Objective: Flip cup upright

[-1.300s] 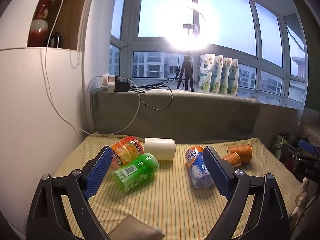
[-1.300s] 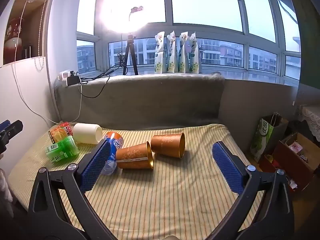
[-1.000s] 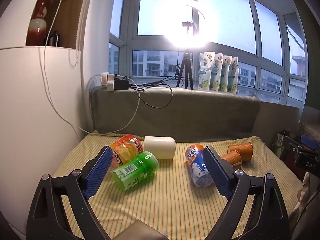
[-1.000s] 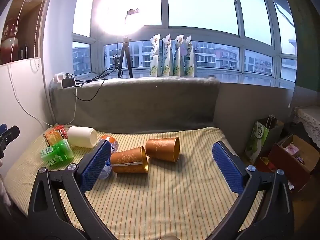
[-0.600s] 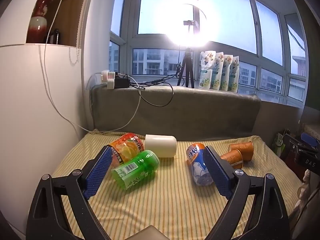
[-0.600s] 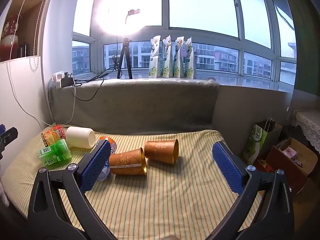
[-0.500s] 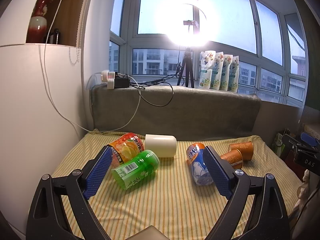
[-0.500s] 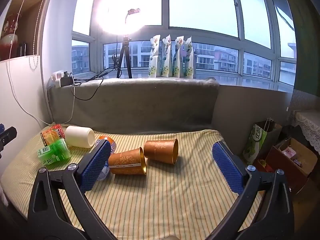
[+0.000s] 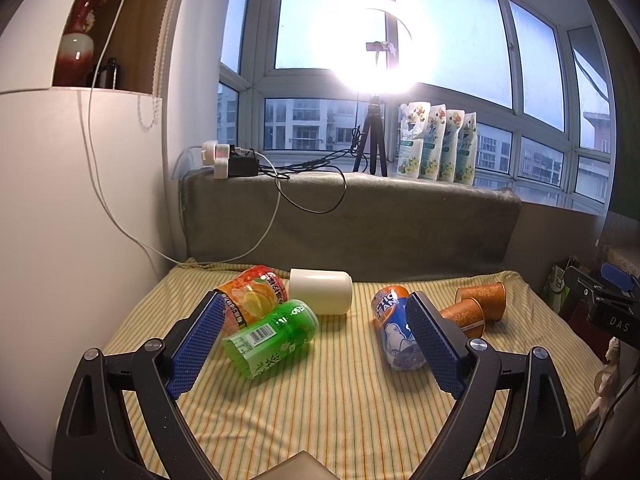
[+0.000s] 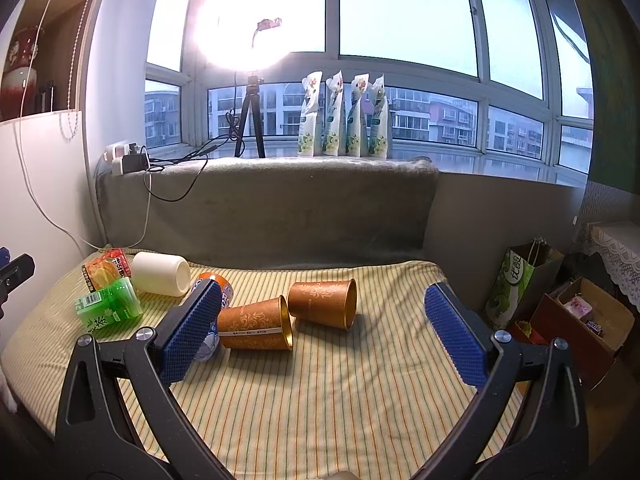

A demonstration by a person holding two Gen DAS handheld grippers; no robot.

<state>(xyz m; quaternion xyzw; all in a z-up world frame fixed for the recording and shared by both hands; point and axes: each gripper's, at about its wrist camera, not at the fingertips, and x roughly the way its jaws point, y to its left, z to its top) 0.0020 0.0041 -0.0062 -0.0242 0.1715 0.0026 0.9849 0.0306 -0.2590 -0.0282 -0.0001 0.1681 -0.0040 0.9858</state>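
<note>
Several cups lie on their sides on a yellow striped cloth. Two orange-brown paper cups, a near one and a far one, lie in the middle of the right wrist view. They also show at the right of the left wrist view, the near one and the far one. A green cup, an orange fruit cup, a white cup and a blue-orange cup lie further left. My left gripper and right gripper are open, empty and held back above the cloth.
A grey padded ledge runs behind the cloth, with chargers and cables, a ring light on a tripod and several pouches. A white cabinet stands left. A paper bag and a box stand on the floor at right.
Both views have shifted slightly; the right gripper has pulled back a little from the cups. No cup has moved and both grippers stay open.
</note>
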